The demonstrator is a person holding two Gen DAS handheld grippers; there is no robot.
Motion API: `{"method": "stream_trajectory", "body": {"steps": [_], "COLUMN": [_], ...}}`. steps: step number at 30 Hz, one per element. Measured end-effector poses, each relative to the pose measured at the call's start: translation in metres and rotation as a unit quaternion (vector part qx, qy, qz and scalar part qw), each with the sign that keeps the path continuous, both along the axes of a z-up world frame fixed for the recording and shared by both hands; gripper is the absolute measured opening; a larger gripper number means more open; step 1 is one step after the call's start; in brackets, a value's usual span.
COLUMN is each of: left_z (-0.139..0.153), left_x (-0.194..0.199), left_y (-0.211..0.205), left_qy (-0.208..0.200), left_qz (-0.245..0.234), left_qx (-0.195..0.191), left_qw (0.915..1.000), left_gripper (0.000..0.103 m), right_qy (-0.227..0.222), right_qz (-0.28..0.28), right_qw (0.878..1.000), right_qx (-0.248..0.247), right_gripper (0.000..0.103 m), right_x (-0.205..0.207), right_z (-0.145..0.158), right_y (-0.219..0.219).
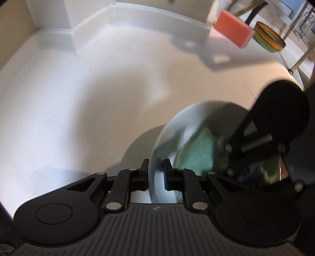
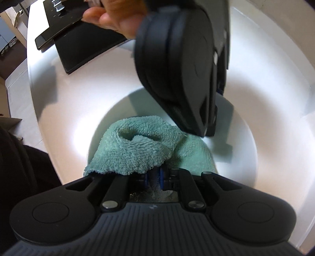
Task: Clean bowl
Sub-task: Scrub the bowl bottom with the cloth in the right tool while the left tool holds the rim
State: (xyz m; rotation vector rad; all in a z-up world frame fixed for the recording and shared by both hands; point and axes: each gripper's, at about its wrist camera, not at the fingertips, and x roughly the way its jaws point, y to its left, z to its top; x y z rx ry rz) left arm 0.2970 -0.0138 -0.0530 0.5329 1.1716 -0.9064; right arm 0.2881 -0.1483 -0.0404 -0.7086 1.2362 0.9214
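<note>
My left claw (image 1: 156, 173) is pinched on the rim of the white bowl (image 1: 177, 126), one finger outside the wall and one inside, holding the bowl tilted above the white table (image 1: 78, 98). My right claw (image 2: 156, 175) is clamped tight on the teal cloth (image 2: 137, 145), its blue-edged pads nearly buried in the pile, and the cloth is pressed into the hollow of the bowl (image 2: 236, 157). From the right wrist, the left claw's black body looms over the bowl and covers its far rim, with my hand (image 2: 116, 17) behind it. A black flat stand (image 2: 78, 51) lies on the table beyond. Well apart at the table's far side sit an orange sponge (image 1: 233, 28) and a striped bowl (image 1: 269, 37).
</note>
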Motion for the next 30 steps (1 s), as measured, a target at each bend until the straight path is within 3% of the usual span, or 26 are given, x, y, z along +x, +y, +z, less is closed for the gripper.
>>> {"method": "stream_trajectory", "body": {"steps": [3,7,9,13,23,25,30], "left_z": [0.001,-0.001,-0.002,-0.002,-0.001,-0.003,-0.006], "left_x": [-0.011,-0.024,-0.027,-0.026,-0.015,-0.015,-0.012], "left_y": [0.01,0.02,0.021,0.025,0.003,-0.006,-0.012], "left_qy": [0.002,-0.007,-0.005,0.003,-0.01,-0.014,-0.01], "left_qz": [0.007,0.026,0.033,0.035,-0.002,-0.012,-0.017], "left_qx": [-0.003,-0.001,-0.003,-0.002,0.009,0.015,0.02], "left_qw": [1.0,0.9996,0.9994,0.9994,0.9999,0.9997,0.9996], "left_gripper": [0.011,0.012,0.013,0.013,0.016,0.022,0.021], "right_qy": [-0.007,-0.069,-0.088,-0.09,-0.081,-0.079,-0.077], "right_qz": [0.009,-0.002,-0.007,-0.004,0.02,0.02,0.02], "right_qw": [0.999,0.995,0.994,0.996,0.996,0.997,0.997], "right_qx": [-0.034,-0.077,-0.071,-0.011,0.001,0.005,0.011], "right_gripper": [0.008,0.008,0.008,0.009,0.009,0.009,0.009], "right_x": [-0.004,0.012,0.015,0.014,0.0,-0.004,-0.013], "right_z": [0.015,0.02,0.021,0.024,0.029,0.03,0.031], "right_y": [0.017,0.046,0.046,0.049,0.042,0.038,0.04]}}
